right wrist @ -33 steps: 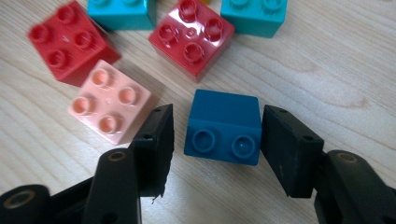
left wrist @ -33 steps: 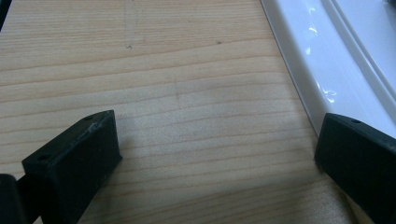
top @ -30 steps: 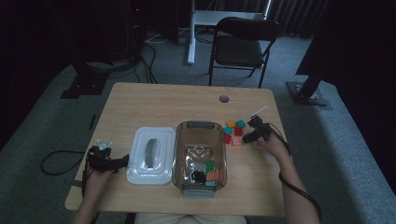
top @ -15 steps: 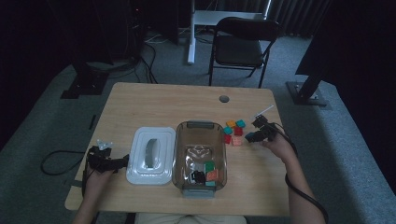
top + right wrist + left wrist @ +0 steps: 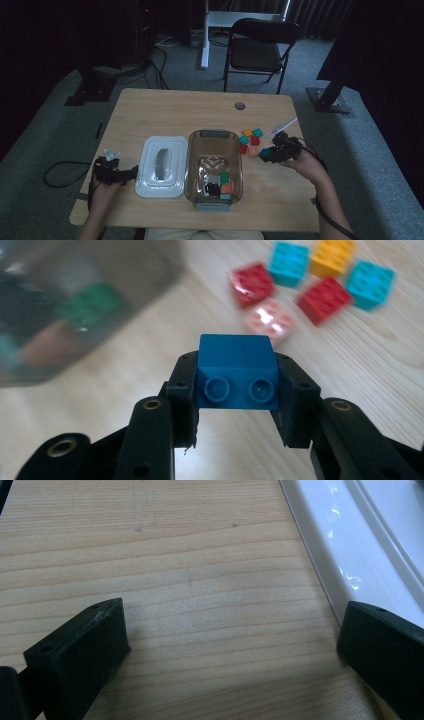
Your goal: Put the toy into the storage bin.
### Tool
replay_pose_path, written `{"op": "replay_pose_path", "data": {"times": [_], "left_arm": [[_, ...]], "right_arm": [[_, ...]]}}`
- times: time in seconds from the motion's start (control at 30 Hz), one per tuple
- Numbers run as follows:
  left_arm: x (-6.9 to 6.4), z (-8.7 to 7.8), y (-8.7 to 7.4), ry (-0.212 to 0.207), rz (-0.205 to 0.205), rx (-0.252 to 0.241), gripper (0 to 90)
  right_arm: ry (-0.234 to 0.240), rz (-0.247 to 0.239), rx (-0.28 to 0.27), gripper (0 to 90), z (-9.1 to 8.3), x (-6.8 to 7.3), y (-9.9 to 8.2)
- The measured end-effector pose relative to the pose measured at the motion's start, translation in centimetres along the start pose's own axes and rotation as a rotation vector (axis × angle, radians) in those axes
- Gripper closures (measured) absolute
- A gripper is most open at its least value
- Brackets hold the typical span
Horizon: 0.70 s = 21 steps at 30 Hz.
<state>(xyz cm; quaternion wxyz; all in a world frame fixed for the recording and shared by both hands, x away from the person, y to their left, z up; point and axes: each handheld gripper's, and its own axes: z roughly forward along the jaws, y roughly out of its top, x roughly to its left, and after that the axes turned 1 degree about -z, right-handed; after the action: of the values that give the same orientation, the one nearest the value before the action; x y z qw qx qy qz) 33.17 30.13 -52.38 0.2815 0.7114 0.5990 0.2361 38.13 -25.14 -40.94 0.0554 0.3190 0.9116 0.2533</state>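
Right gripper [image 5: 235, 405] pinched a teal brick [image 5: 236, 371] above the table, beside the clear bin [image 5: 192, 165]. Several bricks were binned; 6 loose bricks [image 5: 325, 297] remained. Left gripper [image 5: 225, 645] rested spread.

Wooden table [image 5: 165, 112]: white lid [image 5: 161, 167], clear bin [image 5: 214, 167] beside it, loose bricks [image 5: 250, 141] right of bin.

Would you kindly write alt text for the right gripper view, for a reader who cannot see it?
The right gripper has its two black jaws closed on a blue plastic building brick, held above the light wooden table. Beyond lie loose red, turquoise, orange and pink bricks; a blurred clear plastic container of bricks sits at upper left.
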Motion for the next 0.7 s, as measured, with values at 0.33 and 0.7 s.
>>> {"op": "replay_pose_path", "data": {"times": [0.33,0.7], "left_arm": [[0.0,0.0,0.0,0.000,0.000,0.002,0.5],[0.0,0.0,0.0,0.000,0.000,0.000,0.5]], "right_arm": [[0.070,-0.152,-0.074,58.7,-3.3,4.4,1.7],[0.121,-0.302,-0.069,58.7,-4.9,8.5,4.2]]}}
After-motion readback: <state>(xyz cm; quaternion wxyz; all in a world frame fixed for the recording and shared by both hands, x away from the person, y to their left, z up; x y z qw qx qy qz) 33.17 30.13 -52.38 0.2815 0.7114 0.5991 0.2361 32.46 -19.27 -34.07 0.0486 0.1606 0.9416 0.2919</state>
